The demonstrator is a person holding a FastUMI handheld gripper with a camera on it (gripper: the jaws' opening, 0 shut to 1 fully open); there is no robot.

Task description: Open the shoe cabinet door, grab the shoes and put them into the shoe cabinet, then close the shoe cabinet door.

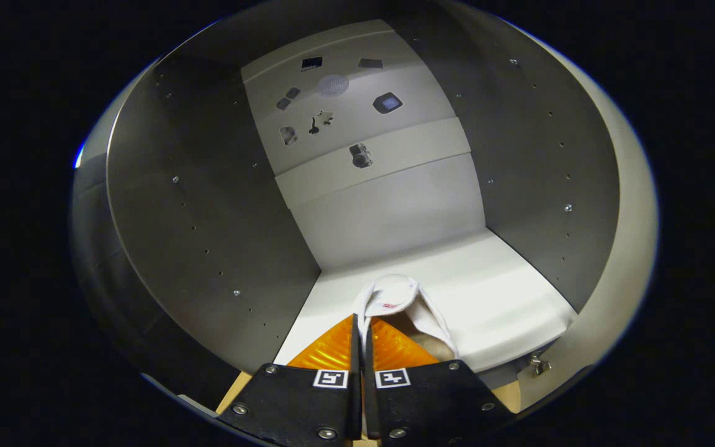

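Gripper (360, 326) jaws pinching white slip-on shoe (398, 298) by its rim, shoe resting just ahead on pale cabinet shelf (500, 292), grey side walls (208, 217) flanking

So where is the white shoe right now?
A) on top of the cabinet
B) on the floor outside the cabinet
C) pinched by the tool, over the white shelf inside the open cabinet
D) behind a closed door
C: the tool is closed on the rim of the white fabric shoe, just above the white cabinet shelf, with the grey side walls around it.
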